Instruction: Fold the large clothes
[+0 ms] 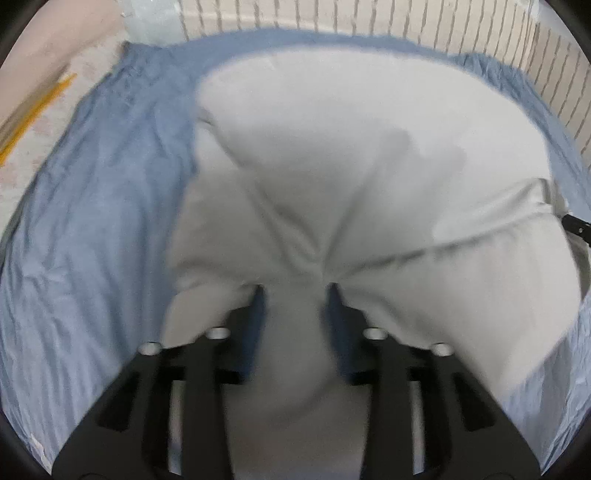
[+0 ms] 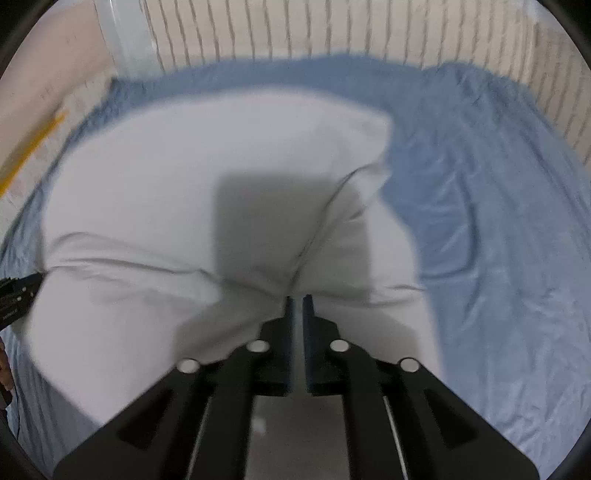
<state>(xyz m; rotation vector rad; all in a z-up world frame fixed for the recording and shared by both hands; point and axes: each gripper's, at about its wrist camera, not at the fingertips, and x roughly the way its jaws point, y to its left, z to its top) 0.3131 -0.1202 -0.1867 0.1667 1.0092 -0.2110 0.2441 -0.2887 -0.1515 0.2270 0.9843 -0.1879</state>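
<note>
A large white garment (image 1: 369, 155) lies over a blue sheet (image 1: 103, 206). In the left wrist view my left gripper (image 1: 297, 288) has its jaws partly apart with a thick bunch of the white fabric pinched between them, lifted and blurred. In the right wrist view the same white garment (image 2: 184, 177) spreads ahead. My right gripper (image 2: 298, 297) is nearly closed on a fold of it, with creases radiating from the tips. The other gripper's black tip (image 2: 18, 291) shows at the left edge, at the garment's seam.
The blue sheet (image 2: 498, 221) covers the surface on both sides of the garment. A ribbed cream wall (image 2: 332, 33) stands behind it. A pale strip of floor with a yellow line (image 1: 37, 110) lies at the far left.
</note>
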